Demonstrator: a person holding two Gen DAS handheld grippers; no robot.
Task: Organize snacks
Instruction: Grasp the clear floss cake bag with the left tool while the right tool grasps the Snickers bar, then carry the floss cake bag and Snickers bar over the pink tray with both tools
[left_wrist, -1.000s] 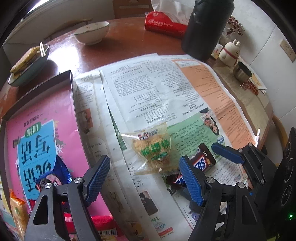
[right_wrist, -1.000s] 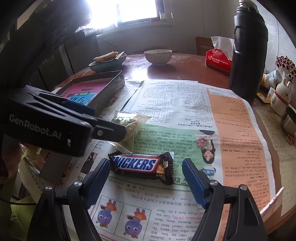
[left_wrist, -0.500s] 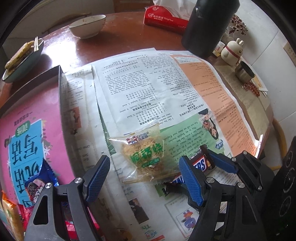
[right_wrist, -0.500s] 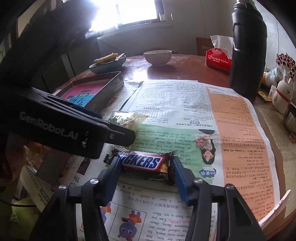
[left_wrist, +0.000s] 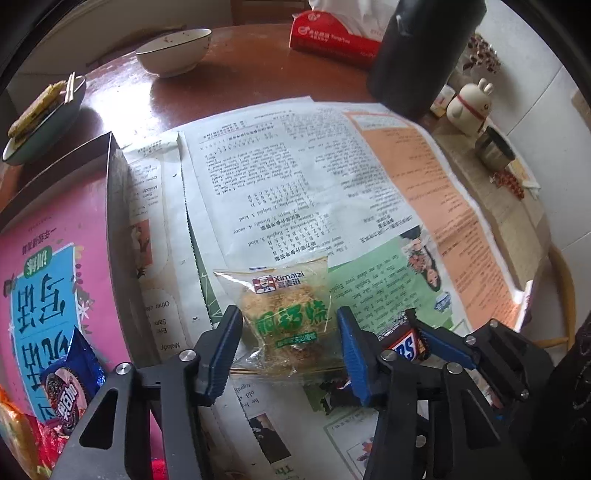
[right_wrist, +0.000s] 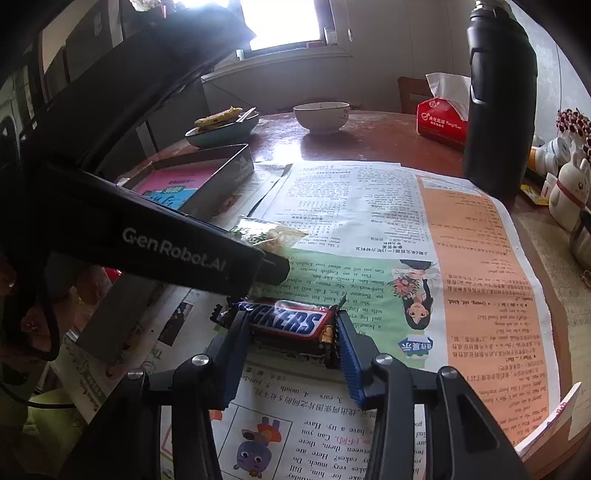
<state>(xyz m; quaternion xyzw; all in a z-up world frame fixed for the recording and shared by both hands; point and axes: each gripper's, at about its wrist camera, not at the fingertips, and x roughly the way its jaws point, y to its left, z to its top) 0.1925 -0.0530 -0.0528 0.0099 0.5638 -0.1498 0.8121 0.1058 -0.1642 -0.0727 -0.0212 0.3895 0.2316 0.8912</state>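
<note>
A clear packet of floss cake with green lettering (left_wrist: 291, 317) lies on the newspaper (left_wrist: 295, 184). My left gripper (left_wrist: 288, 332) is closing on it, and its blue pads touch the wrapper's two sides. A Snickers bar (right_wrist: 291, 321) lies just right of it. My right gripper (right_wrist: 291, 332) is closing on the bar, with a pad pressed against each crumpled end. The bar's end (left_wrist: 404, 345) also shows in the left wrist view. A dark tray with a pink lining (left_wrist: 110, 206) stands to the left and holds an Oreo packet (left_wrist: 70, 384) and other snacks.
At the back of the brown table stand a tall black bottle (left_wrist: 417, 55), a red tissue pack (left_wrist: 332, 37), a white bowl (left_wrist: 173, 51) and a plate of food with chopsticks (left_wrist: 44, 110). A rabbit figure (left_wrist: 469, 107) and a metal cup (left_wrist: 493, 147) sit at the right edge.
Both grippers' jaws have narrowed from wide open. The left pads now meet the cake packet's sides, and the right pads have come in onto the Snickers bar's ends.
</note>
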